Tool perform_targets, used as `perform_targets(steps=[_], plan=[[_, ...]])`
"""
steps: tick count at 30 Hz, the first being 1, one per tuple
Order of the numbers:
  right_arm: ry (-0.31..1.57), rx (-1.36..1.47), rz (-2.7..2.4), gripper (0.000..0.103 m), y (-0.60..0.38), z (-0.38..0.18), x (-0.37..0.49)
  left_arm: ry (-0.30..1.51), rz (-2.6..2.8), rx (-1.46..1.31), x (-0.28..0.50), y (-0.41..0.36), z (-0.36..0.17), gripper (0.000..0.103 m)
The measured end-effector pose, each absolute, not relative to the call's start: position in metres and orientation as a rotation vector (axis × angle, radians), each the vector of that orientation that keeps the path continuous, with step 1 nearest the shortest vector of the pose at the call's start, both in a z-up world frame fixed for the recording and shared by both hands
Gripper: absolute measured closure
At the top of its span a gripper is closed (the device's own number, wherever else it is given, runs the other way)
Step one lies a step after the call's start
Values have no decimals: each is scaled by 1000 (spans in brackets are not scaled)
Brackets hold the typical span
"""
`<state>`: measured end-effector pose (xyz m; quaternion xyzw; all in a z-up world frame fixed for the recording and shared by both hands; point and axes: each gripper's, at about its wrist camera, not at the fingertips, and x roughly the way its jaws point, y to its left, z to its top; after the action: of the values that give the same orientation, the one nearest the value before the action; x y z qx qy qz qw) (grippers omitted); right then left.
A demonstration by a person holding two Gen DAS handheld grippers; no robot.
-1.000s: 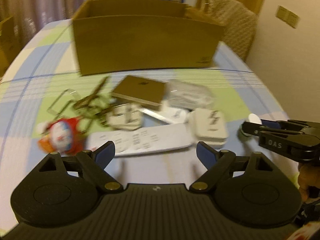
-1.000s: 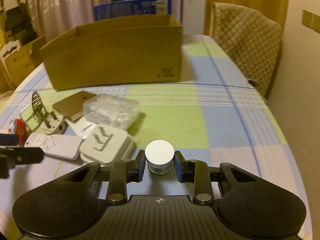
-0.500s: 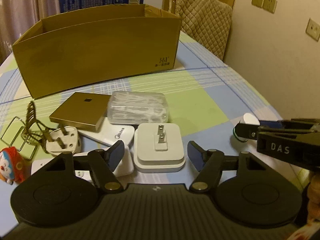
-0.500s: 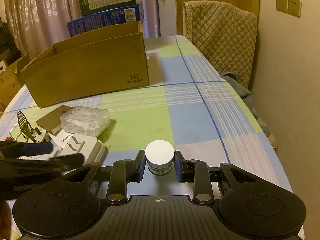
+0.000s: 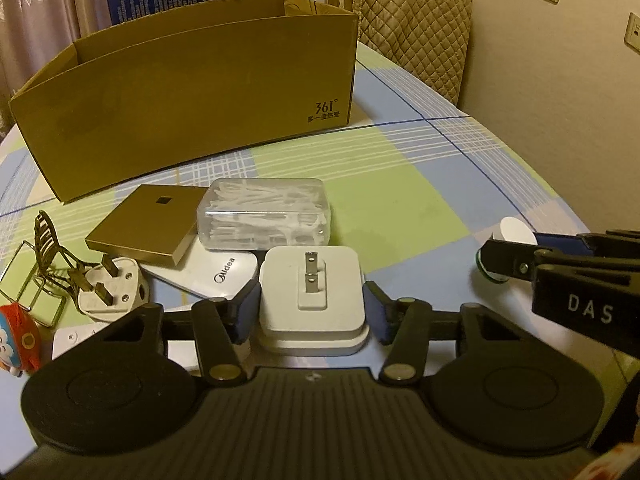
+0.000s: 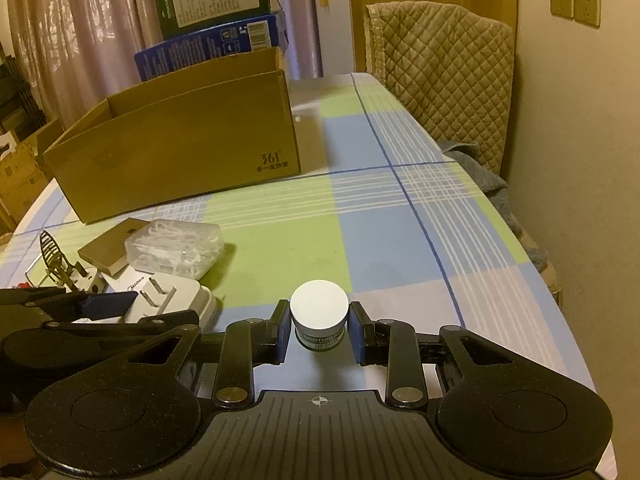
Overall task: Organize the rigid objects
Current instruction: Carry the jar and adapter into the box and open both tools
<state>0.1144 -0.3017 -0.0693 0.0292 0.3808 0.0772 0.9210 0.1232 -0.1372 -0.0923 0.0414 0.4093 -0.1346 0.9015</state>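
A white plug adapter [image 5: 312, 300] lies prongs-up on the checked tablecloth, between the fingers of my left gripper [image 5: 312, 314]. The jaws are closing and both blue pads touch its sides. In the right wrist view the adapter [image 6: 168, 300] shows beside the left gripper's far pad [image 6: 108, 305]. My right gripper [image 6: 318, 332] is shut on a small jar with a white lid [image 6: 318, 312], just above the table. The same jar [image 5: 514, 232] shows at the right of the left wrist view. An open cardboard box [image 5: 180, 92] stands behind the clutter.
Behind the adapter lie a clear box of floss picks [image 5: 264, 212], a flat gold box [image 5: 148, 220], a white Midea remote [image 5: 216, 272], a white three-pin plug [image 5: 112, 288], a wire clip [image 5: 44, 248] and a red toy [image 5: 16, 336]. A quilted chair [image 6: 440, 64] stands at the table's far right.
My left gripper swept right from the remote to the plug adapter, and its jaws narrowed onto it. The right gripper kept its hold on the jar and barely moved.
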Motion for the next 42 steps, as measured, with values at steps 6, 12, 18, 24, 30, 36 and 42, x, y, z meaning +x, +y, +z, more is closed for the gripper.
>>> perform_targets(steps=[6,12,18,24,30,36,42], plan=[[770,63,169,76,-299,-59,113,824,-310,50,119,-130,-71,53],[711,72,250,76,-284,-26,135,766,-282,-3,137,-102,-31,53],[596,75,373,76,-242,24,199,653,-204,8,187,-59,25,53],[591,67,417,76,-200,45,284,615,-136,24,257,-22,53,53],[689,46,427,76,-182,22,332,660,-126,9,310,-6,45,53],[730,35,419,76,-180,5,341,714,-125,-12,327,0,30,53],[737,49,413,76,-181,3,343,755,-127,-22,329,0,16,53]])
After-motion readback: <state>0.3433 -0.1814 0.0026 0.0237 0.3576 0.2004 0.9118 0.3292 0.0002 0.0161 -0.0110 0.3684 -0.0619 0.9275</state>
